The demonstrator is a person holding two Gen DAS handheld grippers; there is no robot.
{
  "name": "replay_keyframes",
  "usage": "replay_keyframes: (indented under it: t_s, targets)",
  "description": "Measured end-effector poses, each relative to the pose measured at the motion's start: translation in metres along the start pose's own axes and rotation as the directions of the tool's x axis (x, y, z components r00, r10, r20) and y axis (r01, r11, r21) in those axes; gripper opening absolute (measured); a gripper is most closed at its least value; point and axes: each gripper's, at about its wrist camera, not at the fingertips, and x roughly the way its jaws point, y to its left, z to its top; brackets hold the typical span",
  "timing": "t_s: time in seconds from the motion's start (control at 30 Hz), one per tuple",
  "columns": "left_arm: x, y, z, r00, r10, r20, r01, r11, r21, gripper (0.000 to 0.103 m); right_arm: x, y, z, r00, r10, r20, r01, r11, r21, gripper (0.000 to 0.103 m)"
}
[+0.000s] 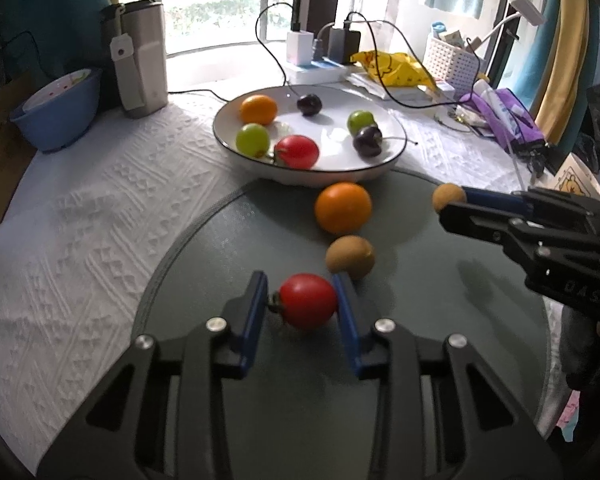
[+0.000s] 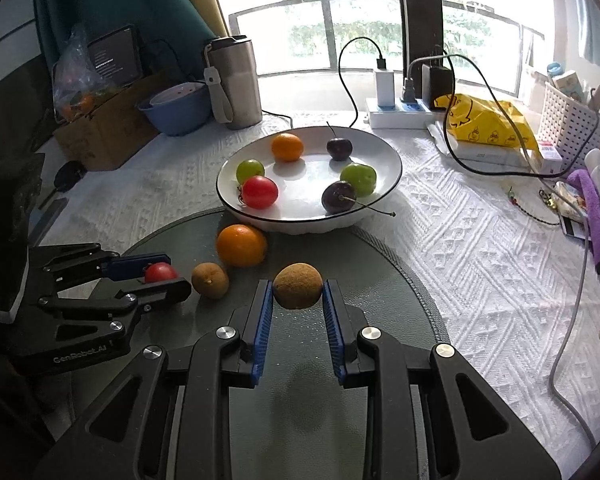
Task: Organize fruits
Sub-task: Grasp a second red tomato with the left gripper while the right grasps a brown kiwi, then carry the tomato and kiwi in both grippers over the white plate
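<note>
Left gripper point(image 1: 302, 300) has its blue pads on either side of a red tomato point(image 1: 308, 301), right pad touching, left pad at the stem end; looks clamped on it, low over the grey-green mat point(image 1: 228, 264). Seen from the right wrist cam, same gripper point(image 2: 156, 276) sits w/ the tomato point(image 2: 160, 273) between its fingers.

Right gripper point(image 2: 298, 296) pinches a brown kiwi-like fruit point(image 2: 298, 286) betw. its ribbed blue pads, both pads touching the fruit's sides. From the left cam it comes in from the right, fruit point(image 1: 447, 197) at its tips point(image 1: 452, 204).

Just ahead & right of the left gripper: a 2nd brown fruit point(image 1: 350, 257) on the mat, loose. Beyond that, an orange point(image 1: 343, 208), also on the mat, just beside the plate's near rim. In the right cam both lie ahead-left of the right gripper, betw. the two grippers: brown fruit point(image 2: 210, 280), orange point(image 2: 241, 245).

Farther ahead of both: white plate w/ dark rim point(image 2: 388, 152), near edge overlapping the mat. In it: small orange point(image 2: 287, 147), 2 green fruits point(image 2: 250, 171) point(image 2: 358, 178), a red tomato point(image 2: 260, 192), 2 dark cherries w/ stems point(image 2: 339, 149) point(image 2: 339, 197).

Behind the plate, well apart: steel tumbler point(image 2: 236, 80), blue bowl point(image 2: 178, 110), power strip w/ chargers point(image 2: 400, 112), yellow bag point(image 2: 488, 124), white basket point(image 2: 568, 120). White textured cloth point(image 2: 480, 240) covers the table.
</note>
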Motion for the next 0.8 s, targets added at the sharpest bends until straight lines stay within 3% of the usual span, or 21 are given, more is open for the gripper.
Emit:
replay_keyframes:
  t_s: [0.43, 0.8]
  targets:
    - [-0.026, -0.007, 0.019, 0.998, 0.000, 0.067, 0.000, 1.000, -0.002, 0.035, -0.018, -0.009, 0.018, 0.999, -0.002, 0.046, 0.002, 1.000, -0.004, 0.028]
    - [-0.007, -0.009, 0.057, 0.997, -0.003, 0.078, 0.002, 1.000, 0.013, 0.035, 0.004, -0.030, 0.046, 0.999, 0.011, 0.051, -0.011, 1.000, 0.002, 0.028]
